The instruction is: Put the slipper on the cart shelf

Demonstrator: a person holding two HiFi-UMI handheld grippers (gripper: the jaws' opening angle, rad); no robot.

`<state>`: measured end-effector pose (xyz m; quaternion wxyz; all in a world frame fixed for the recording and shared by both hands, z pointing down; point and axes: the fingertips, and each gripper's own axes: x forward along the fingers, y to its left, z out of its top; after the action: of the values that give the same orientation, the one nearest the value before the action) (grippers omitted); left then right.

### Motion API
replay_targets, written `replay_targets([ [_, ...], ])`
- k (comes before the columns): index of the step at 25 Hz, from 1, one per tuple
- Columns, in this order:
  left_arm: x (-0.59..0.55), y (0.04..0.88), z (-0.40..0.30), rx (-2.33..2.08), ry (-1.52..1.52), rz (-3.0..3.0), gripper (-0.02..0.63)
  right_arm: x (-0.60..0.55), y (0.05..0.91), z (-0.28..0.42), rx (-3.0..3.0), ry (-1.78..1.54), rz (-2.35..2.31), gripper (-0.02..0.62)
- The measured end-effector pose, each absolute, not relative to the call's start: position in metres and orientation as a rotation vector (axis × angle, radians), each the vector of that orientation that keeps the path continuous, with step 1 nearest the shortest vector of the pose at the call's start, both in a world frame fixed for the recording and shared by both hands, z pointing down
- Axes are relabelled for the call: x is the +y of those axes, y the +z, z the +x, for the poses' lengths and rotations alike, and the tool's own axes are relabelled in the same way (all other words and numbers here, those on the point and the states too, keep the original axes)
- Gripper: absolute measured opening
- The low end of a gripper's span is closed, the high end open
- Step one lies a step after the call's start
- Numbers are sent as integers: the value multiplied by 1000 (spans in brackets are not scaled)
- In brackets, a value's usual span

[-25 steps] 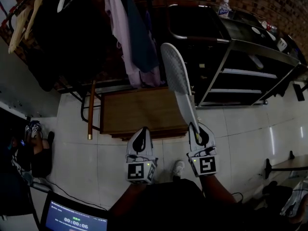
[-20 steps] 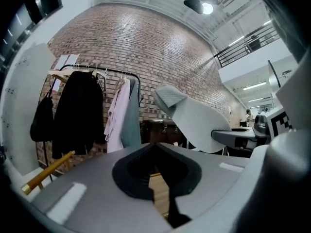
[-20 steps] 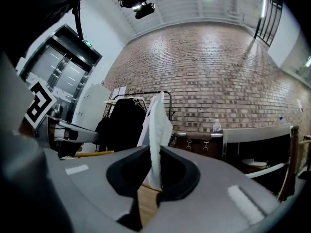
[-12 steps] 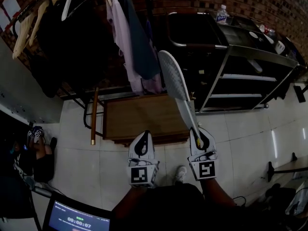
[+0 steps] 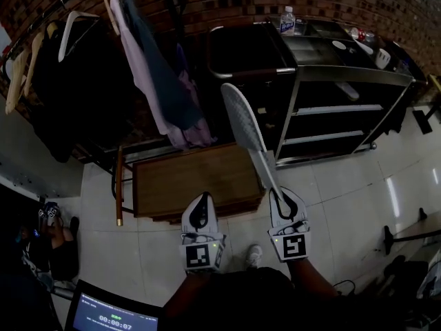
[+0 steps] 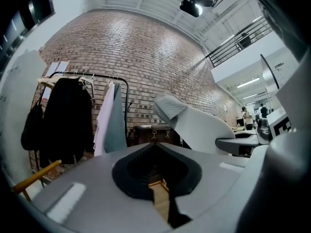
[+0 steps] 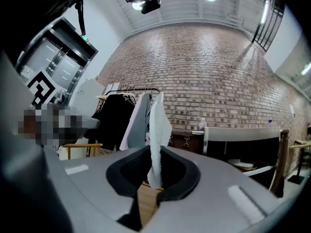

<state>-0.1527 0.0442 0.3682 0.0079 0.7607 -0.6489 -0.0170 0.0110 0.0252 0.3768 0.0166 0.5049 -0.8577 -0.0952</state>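
Observation:
A white slipper sticks up and away from my right gripper, which is shut on its heel end. In the right gripper view the slipper stands edge-on between the two jaws of the gripper. The black cart with several shelves stands ahead and to the right, past the slipper's tip. My left gripper hangs beside the right one, shut with nothing in it. The left gripper view shows its jaws closed, with the slipper to their right.
A low wooden table stands right below the grippers. Behind it a clothes rack with hung garments stands against the brick wall. A water bottle and small items sit on the cart top. A laptop screen is at the lower left.
The cart, table and rack have slid left and down in the head view. The slipper stays held in the right gripper, and both grippers keep their places side by side.

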Motion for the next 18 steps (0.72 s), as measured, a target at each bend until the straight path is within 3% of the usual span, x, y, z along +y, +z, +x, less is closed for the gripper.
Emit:
replay_targets([
  [18,-32,359,-6,-1788,-119,2565,12,0,448,209,-2231,-41,1909,38],
])
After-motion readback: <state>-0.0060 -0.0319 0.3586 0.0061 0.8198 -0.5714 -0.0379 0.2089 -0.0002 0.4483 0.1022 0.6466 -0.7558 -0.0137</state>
